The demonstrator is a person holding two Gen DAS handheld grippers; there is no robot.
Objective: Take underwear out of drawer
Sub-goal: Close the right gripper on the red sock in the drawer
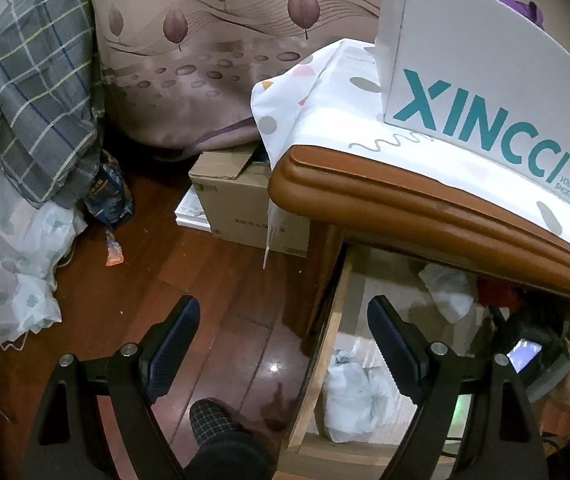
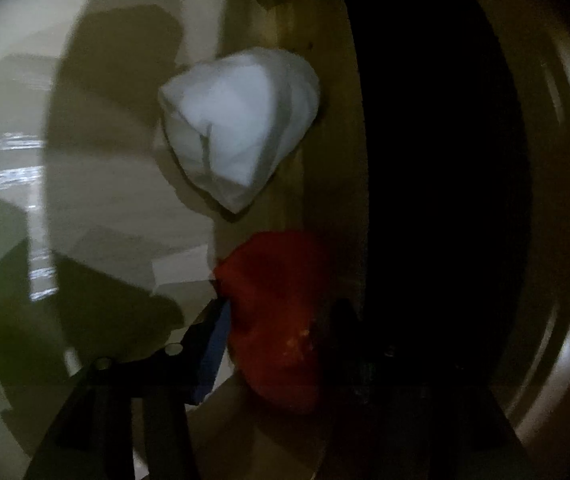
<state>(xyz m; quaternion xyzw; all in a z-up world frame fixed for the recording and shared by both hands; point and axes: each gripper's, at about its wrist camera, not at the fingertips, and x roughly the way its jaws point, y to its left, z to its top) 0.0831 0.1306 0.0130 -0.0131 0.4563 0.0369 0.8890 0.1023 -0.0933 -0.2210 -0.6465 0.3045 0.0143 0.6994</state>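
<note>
white bundle (image 2: 241, 128) | red garment (image 2: 277, 320) | white shoebox (image 1: 485, 76), teal lettering | grey plaid cloth (image 1: 37, 92) | reddish-brown floor (image 1: 213, 300)

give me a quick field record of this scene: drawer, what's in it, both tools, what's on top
drawer: open drawer, pale wooden floor and walls
contents: white bundle at the back, red garment nearer, another white bundle at the front
left tool: open, empty, above the drawer's edge and the floor
right tool: inside the drawer, red garment between its fingers; far finger in shadow, grip unclear
top: XINCCI shoe box on a patterned cloth
floor: cardboard box beside the cabinet
</note>
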